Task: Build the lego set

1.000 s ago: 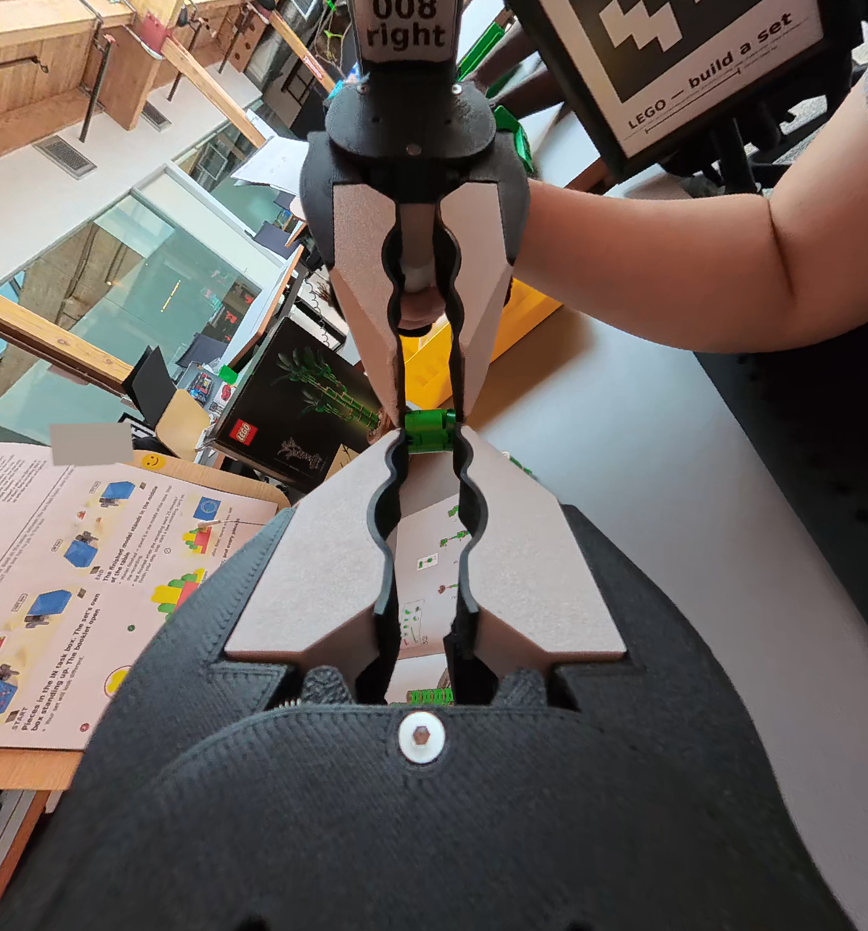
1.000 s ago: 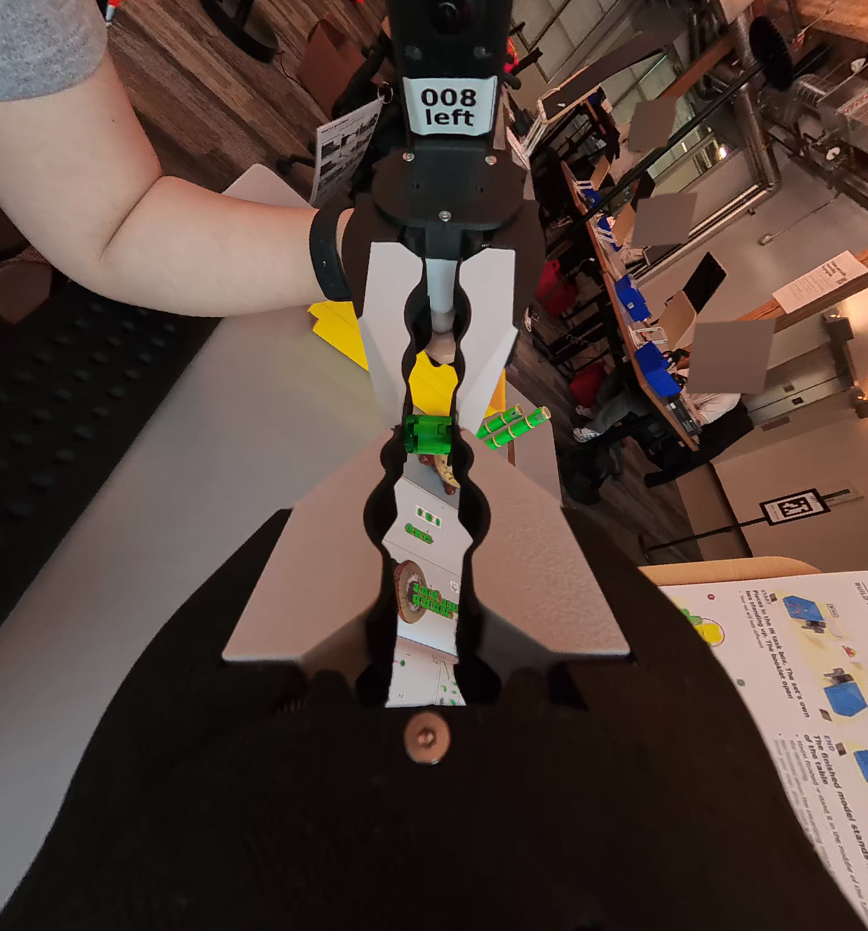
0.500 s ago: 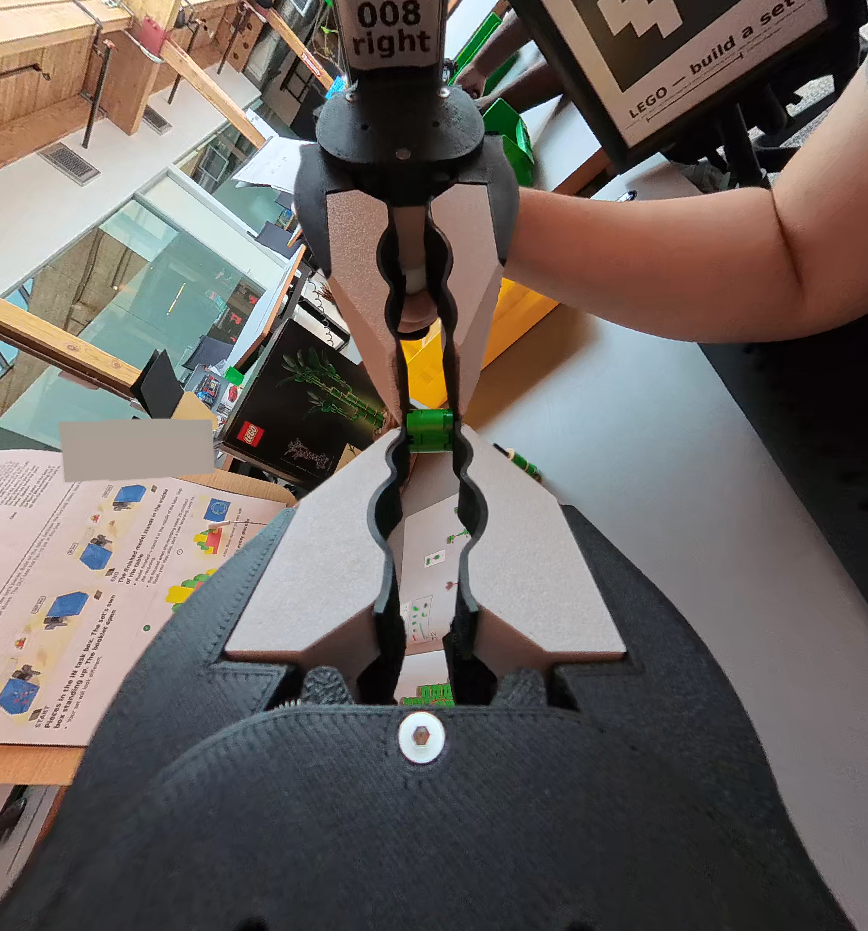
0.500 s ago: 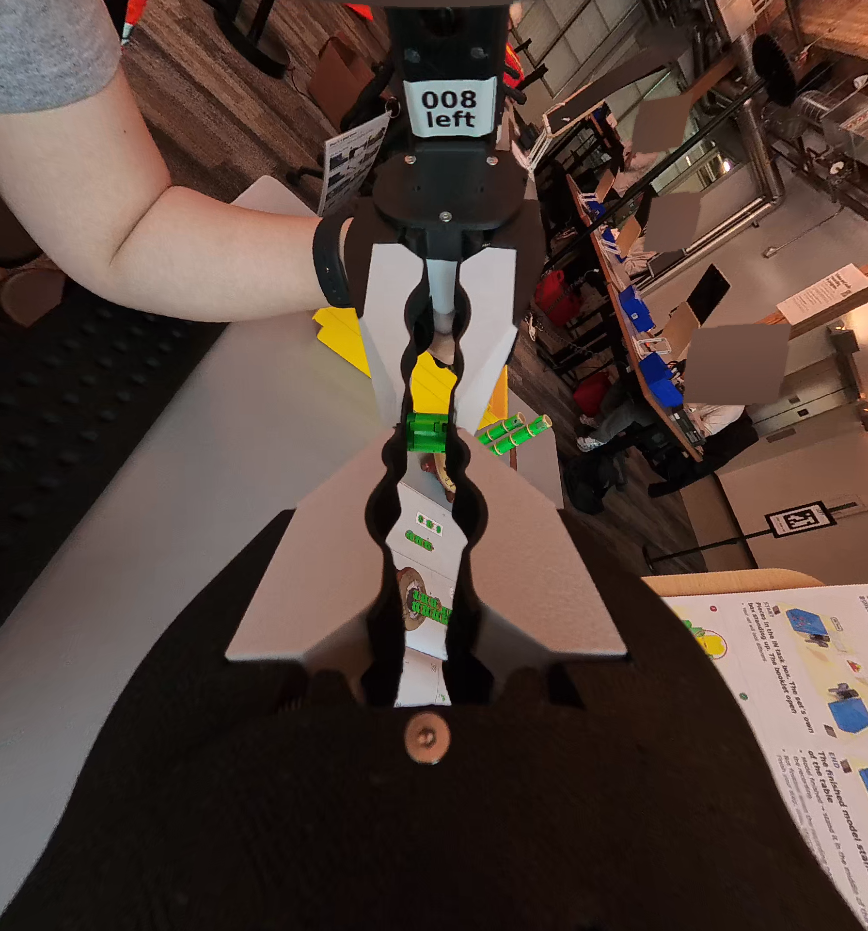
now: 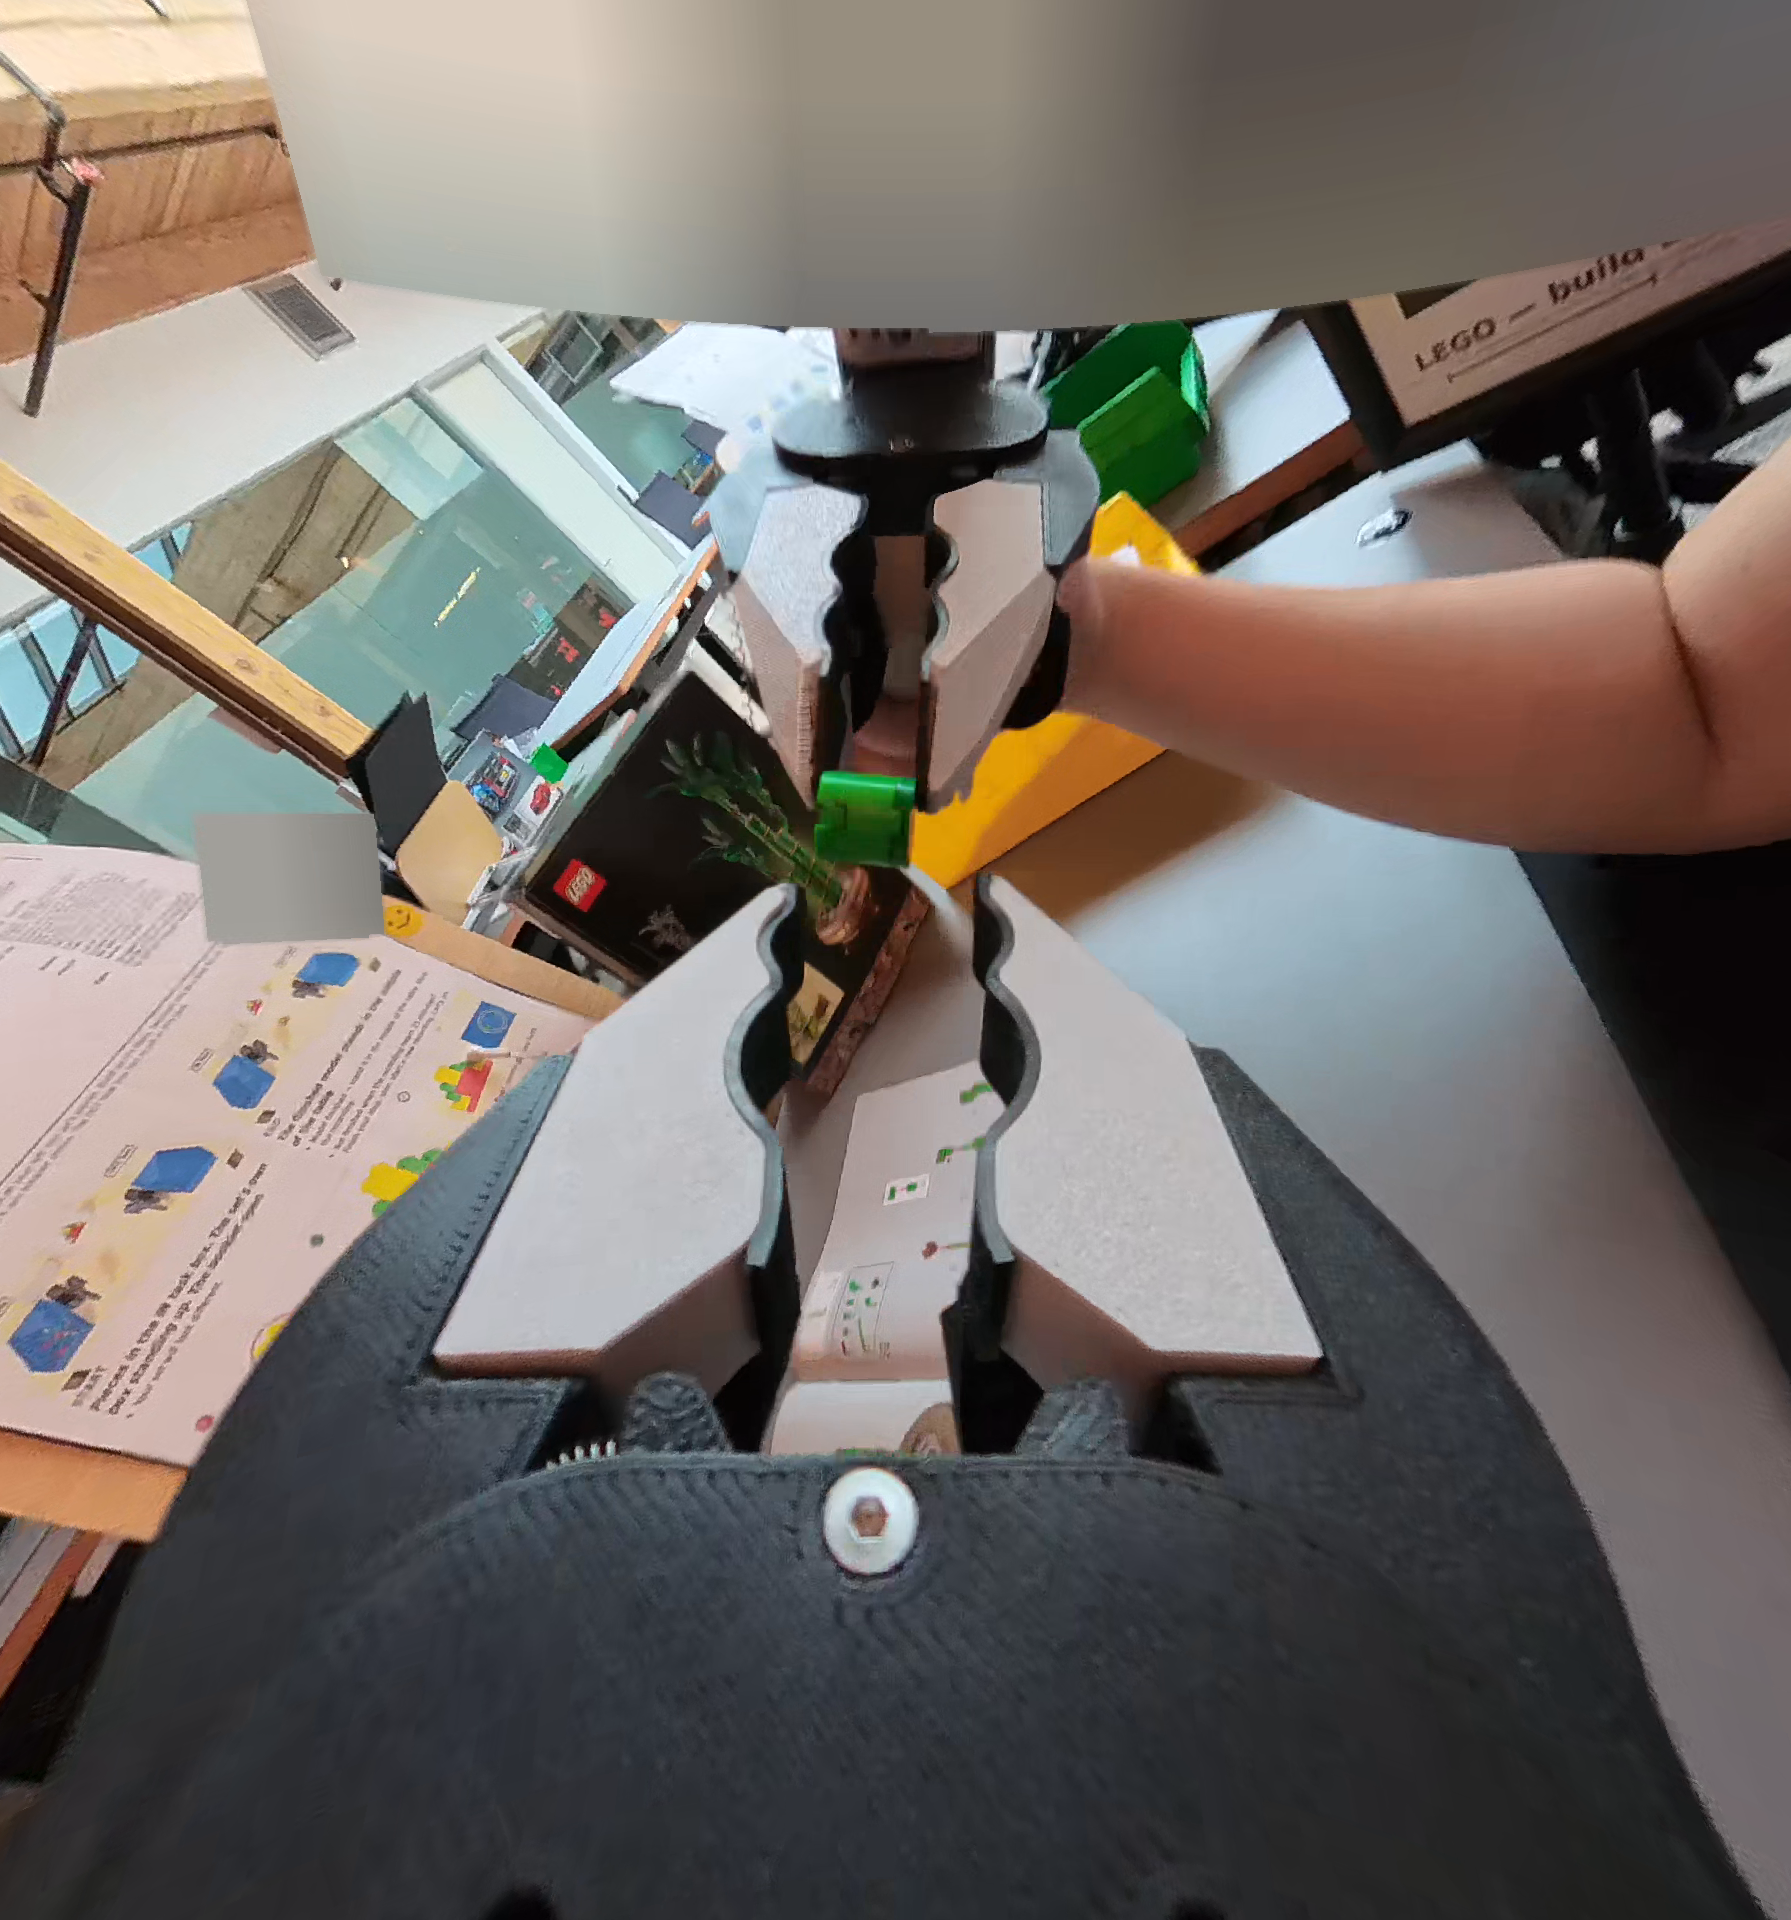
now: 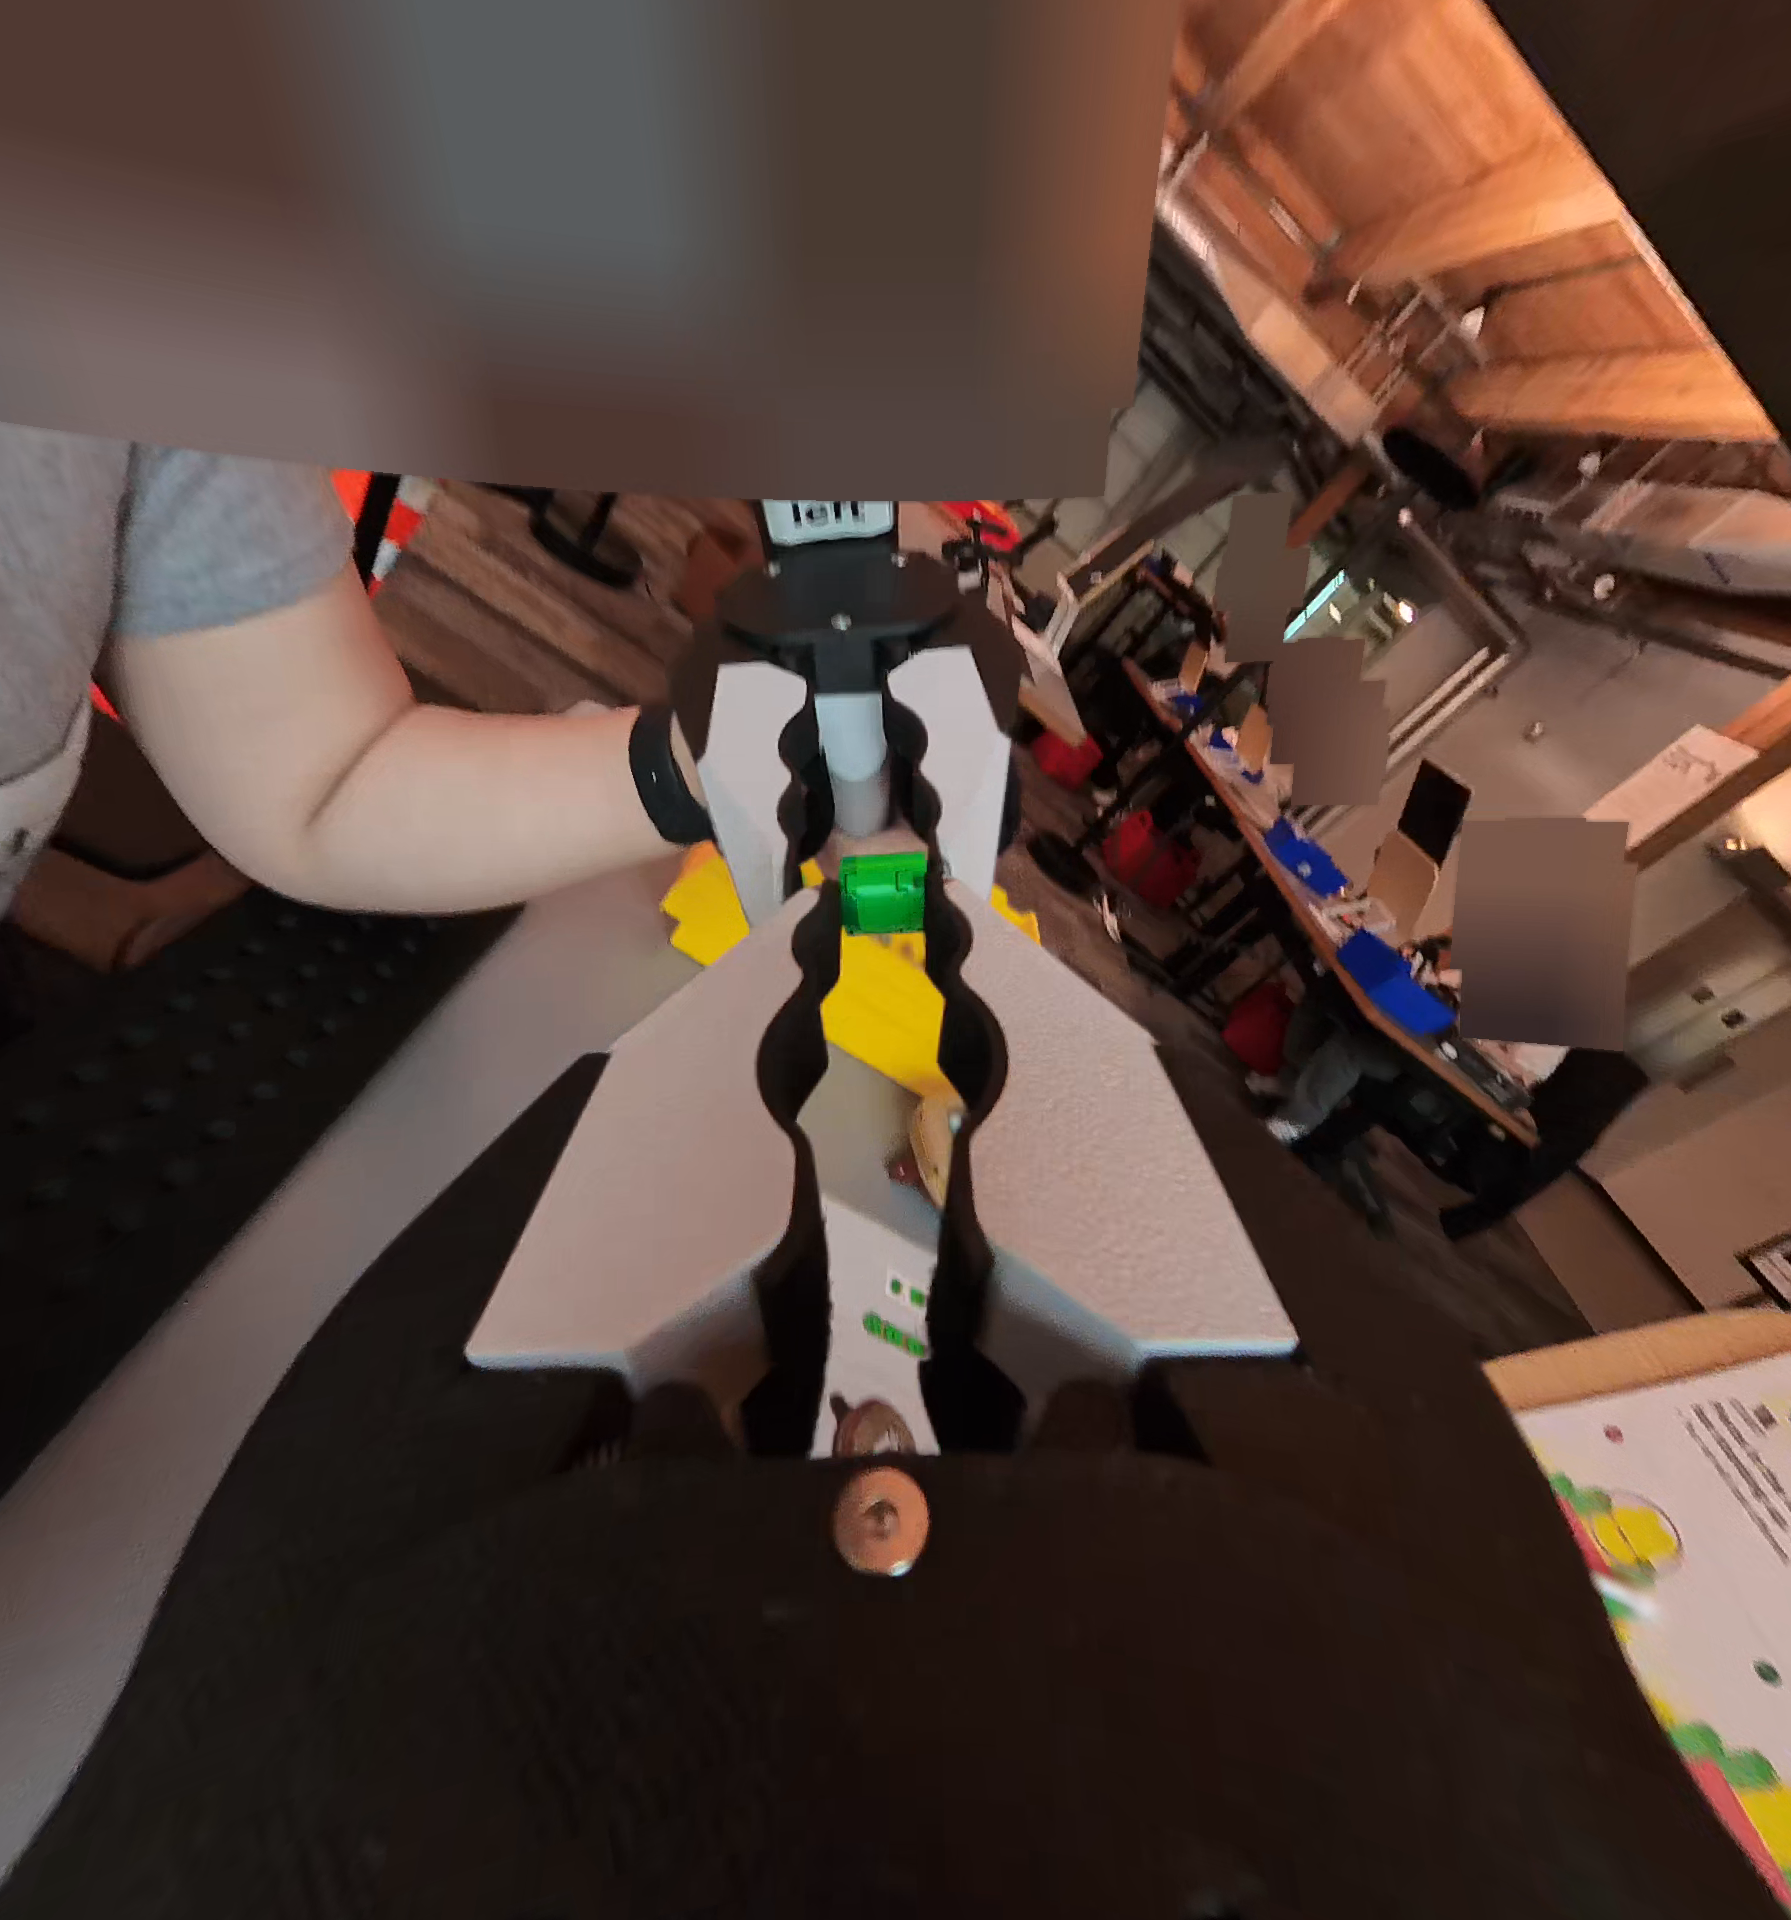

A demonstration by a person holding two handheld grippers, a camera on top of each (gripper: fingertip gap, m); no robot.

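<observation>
A small green lego piece (image 5: 863,821) is held in the air above the grey table (image 5: 1338,1091). My right gripper (image 6: 883,899) is shut on the piece (image 6: 883,891), which sits between its fingertips. In the left wrist view the right gripper (image 5: 870,805) points toward me with the piece at its tips. My left gripper (image 5: 883,899) is open and empty, a short way back from the piece. In the right wrist view the left gripper (image 6: 860,847) faces me just behind the piece. Both grippers are tip to tip, apart.
An open instruction booklet (image 5: 901,1195) lies on the table under the grippers. A yellow bin (image 5: 1036,769) and a black set box (image 5: 662,852) stand behind. A printed sheet on a wooden board (image 5: 143,1122) is at the left. A person's arm (image 5: 1390,707) reaches in from the right. The tips of both grippers are at nearly the same place.
Both grippers held the green piece tip to tip. My left gripper has opened, let go and drawn back; the right gripper keeps the piece. Both views have tilted upward.
</observation>
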